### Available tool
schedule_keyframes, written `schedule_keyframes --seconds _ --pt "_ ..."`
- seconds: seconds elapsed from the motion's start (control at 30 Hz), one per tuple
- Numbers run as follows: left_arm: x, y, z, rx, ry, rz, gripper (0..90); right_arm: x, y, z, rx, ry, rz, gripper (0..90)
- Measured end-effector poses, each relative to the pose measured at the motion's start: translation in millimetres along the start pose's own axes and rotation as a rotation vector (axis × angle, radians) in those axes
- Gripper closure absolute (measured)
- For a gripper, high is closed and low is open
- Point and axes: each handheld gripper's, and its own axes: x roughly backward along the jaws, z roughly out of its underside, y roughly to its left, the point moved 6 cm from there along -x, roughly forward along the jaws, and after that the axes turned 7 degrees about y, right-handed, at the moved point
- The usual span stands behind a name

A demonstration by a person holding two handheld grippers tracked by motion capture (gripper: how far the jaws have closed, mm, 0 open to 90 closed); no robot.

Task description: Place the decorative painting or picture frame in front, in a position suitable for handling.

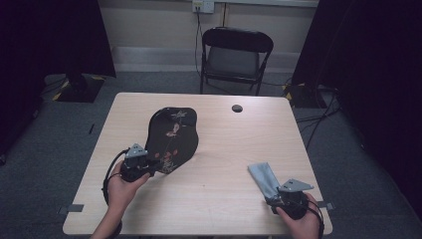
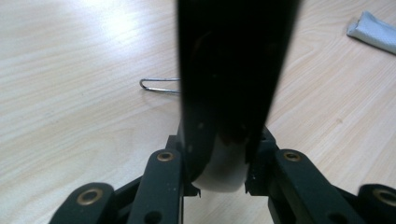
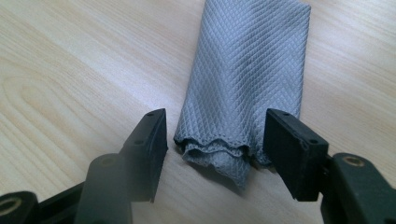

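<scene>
Wooden table (image 1: pixel 224 149), dark case (image 2: pixel 233 70) hiding left fingers (image 2: pixel 163 168)

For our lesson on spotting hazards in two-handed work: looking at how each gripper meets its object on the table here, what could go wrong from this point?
1. The left gripper pinches only the near edge of the black floral pouch; lifted, the pouch might sag or slip out.
2. The right gripper straddles the folded grey cloth with its jaws apart; closing could catch just some layers, so the cloth may unfold.
3. A thin wire loop beside the pouch could snag.
</scene>
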Motion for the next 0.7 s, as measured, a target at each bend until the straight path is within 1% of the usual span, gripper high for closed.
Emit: schedule_keyframes --seconds 0.03,0.07,0.13,0.17,0.2,0.23,0.3,0.33,0.37,0.4,0.43,0.47,0.5,0.53,0.57,0.6,0.67,0.7 --pt "0.1 -0.3 -0.6 0.001 0.002 0.001 73.0 -0.5 -0.1 0.2 0.002 0.000 -0.002 40.6" --pt "0.4 -0.2 -1.4 -0.010 0.000 -0.008 73.0 -0.7 -0.1 0.5 0.001 0.000 -0.003 40.6" --pt "2.1 -0.2 -1.9 -0.012 -0.002 -0.015 72.2 -1.2 -0.3 1.0 0.002 0.000 -0.003 40.6" --pt "2.8 -0.6 -2.1 -0.007 -0.006 -0.009 71.2 -1.4 -0.4 1.3 0.002 0.000 -0.004 40.6" --pt "4.6 -0.1 -2.3 -0.011 -0.003 -0.014 69.6 -1.4 -0.4 1.6 0.001 0.000 -0.006 40.6" --pt "5.4 0.1 -3.2 -0.013 -0.011 -0.020 69.1 -1.5 -0.7 1.8 0.000 -0.001 -0.006 40.6" --pt "7.2 0.6 -4.2 -0.012 -0.013 -0.018 68.4 -1.7 -0.8 1.9 -0.001 -0.001 -0.007 40.6" --pt "10.6 1.6 -6.5 -0.008 -0.026 -0.023 68.5 -2.3 -1.1 1.9 -0.001 -0.001 -0.009 40.5" --pt "11.3 1.1 -7.2 -0.008 -0.027 -0.020 69.5 -2.6 -1.1 1.6 0.001 -0.002 -0.009 40.5" --pt "11.5 1.2 -7.8 -0.021 -0.026 -0.022 71.0 -2.7 -1.0 1.3 0.001 -0.002 -0.010 40.5" --pt "11.2 0.2 -8.3 -0.028 -0.023 -0.018 71.7 -2.9 -0.9 1.2 0.003 -0.002 -0.012 40.4" --pt "11.0 -0.9 -8.7 -0.024 -0.025 -0.008 73.3 -3.3 -0.8 1.1 0.004 -0.001 -0.009 40.4" --pt "11.0 -0.9 -8.7 -0.024 -0.025 -0.008 74.9 -3.3 -0.8 1.1 0.004 -0.001 -0.009 40.4" --pt "11.0 -4.1 -9.4 -0.027 -0.021 0.015 74.9 -3.2 -0.8 1.2 0.007 0.002 -0.009 40.3" --pt "10.0 -7.7 -10.5 -0.040 -0.010 0.020 78.9 -3.0 -0.6 1.2 0.007 0.001 -0.010 40.0" --pt "10.0 -9.0 -10.7 -0.041 -0.005 0.035 78.9 -3.0 -0.6 1.1 0.007 0.000 -0.010 40.0" --pt "9.8 -8.5 -10.0 -0.032 -0.005 0.039 79.1 -2.7 -0.6 1.3 0.003 -0.001 -0.011 40.0" --pt "10.0 -8.6 -9.2 -0.029 0.004 0.039 79.1 -2.8 -0.6 1.2 0.004 -0.001 -0.011 39.9"
